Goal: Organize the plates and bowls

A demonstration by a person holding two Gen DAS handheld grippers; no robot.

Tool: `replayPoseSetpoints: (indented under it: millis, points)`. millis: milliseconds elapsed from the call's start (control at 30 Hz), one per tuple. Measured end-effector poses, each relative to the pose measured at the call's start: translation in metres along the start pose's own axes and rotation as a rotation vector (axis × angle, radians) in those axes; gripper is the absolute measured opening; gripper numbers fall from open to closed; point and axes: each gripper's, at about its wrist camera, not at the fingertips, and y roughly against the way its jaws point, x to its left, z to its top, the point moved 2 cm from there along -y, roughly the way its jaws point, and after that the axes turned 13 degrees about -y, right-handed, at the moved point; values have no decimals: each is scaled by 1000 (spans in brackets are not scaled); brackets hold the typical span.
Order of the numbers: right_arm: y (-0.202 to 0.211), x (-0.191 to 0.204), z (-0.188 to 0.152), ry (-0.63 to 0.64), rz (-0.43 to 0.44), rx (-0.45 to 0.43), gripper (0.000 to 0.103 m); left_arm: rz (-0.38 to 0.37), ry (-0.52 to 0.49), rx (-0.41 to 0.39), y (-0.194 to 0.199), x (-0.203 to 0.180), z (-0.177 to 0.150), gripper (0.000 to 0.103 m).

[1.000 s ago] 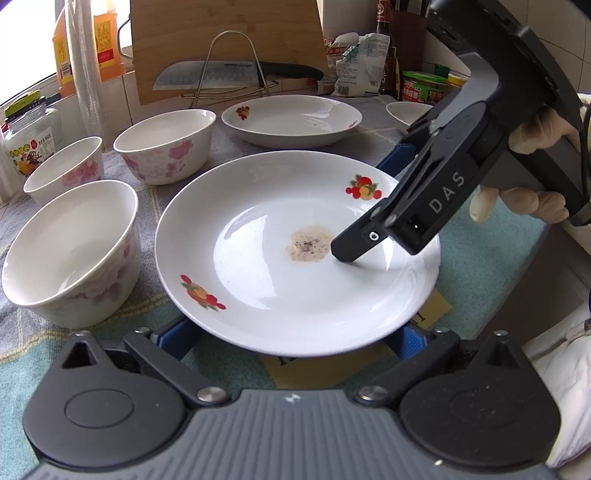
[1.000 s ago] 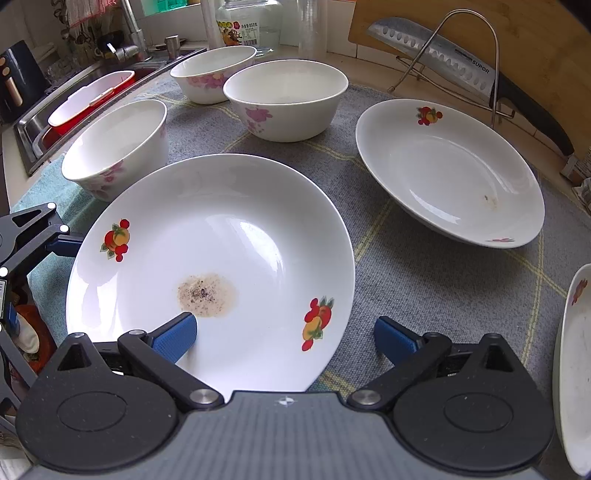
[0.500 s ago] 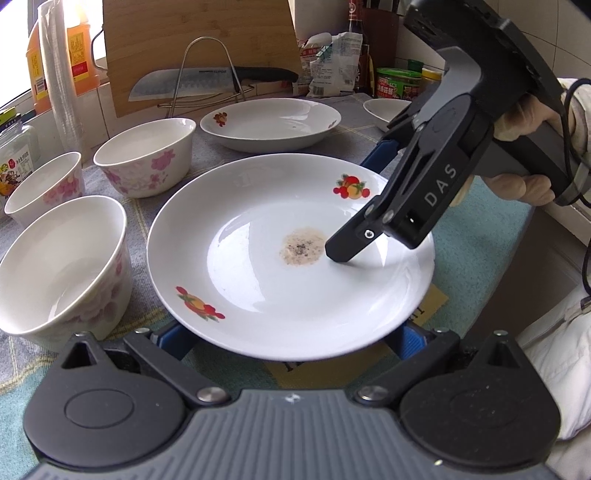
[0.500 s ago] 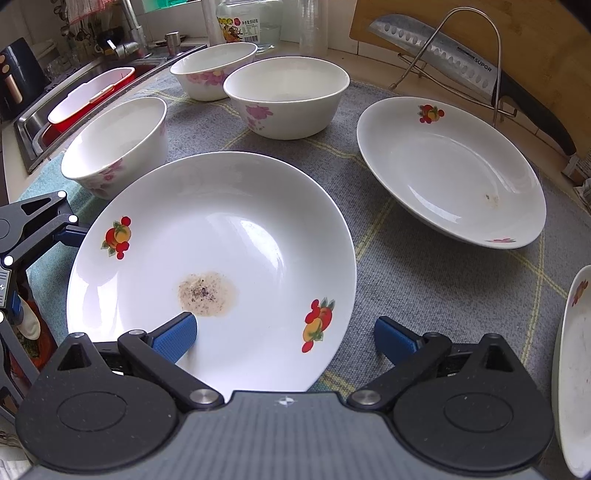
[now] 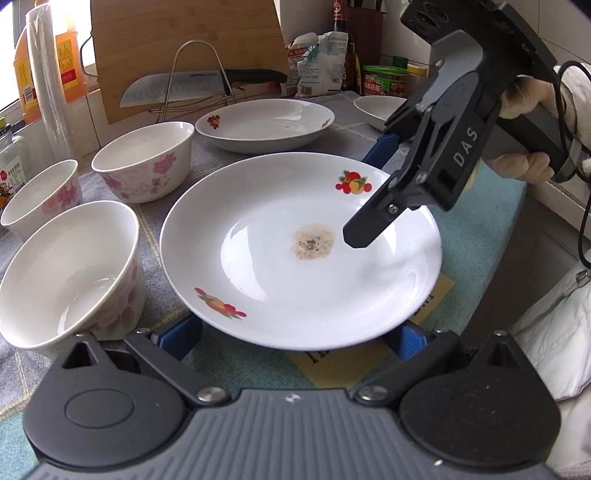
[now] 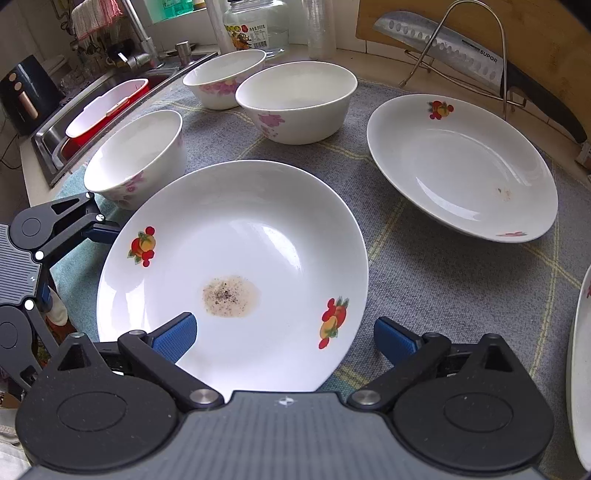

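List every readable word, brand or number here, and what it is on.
"DAS": side of the right gripper.
"SUPOR": blade of the knife.
Labels on the glass jar, orange bottle, green can and snack bag: too blurred to read.

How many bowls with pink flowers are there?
3. One bowl sits nearest the dirty plate, a bigger bowl is behind that plate, and a third bowl is farthest back by the sink. More could be out of view.
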Motion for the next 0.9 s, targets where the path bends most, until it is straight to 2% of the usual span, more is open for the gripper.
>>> replayPoseSetpoints:
  millis: [200,500,800,900]
  points:
    - [-1,1,8,-18,45,2,103,24,-6,-13,3,-4,0,102]
    - [-11,-2,15,-10,48,37,103,66,-25,-39,10,-11,-3,102]
    - [-12,-4,23,-19,113,40,103,70,-30,-62,11,-15,-3,102]
    - [-12,-5,25,-23,128,38,100,69,-27,-68,12,-15,-4,102]
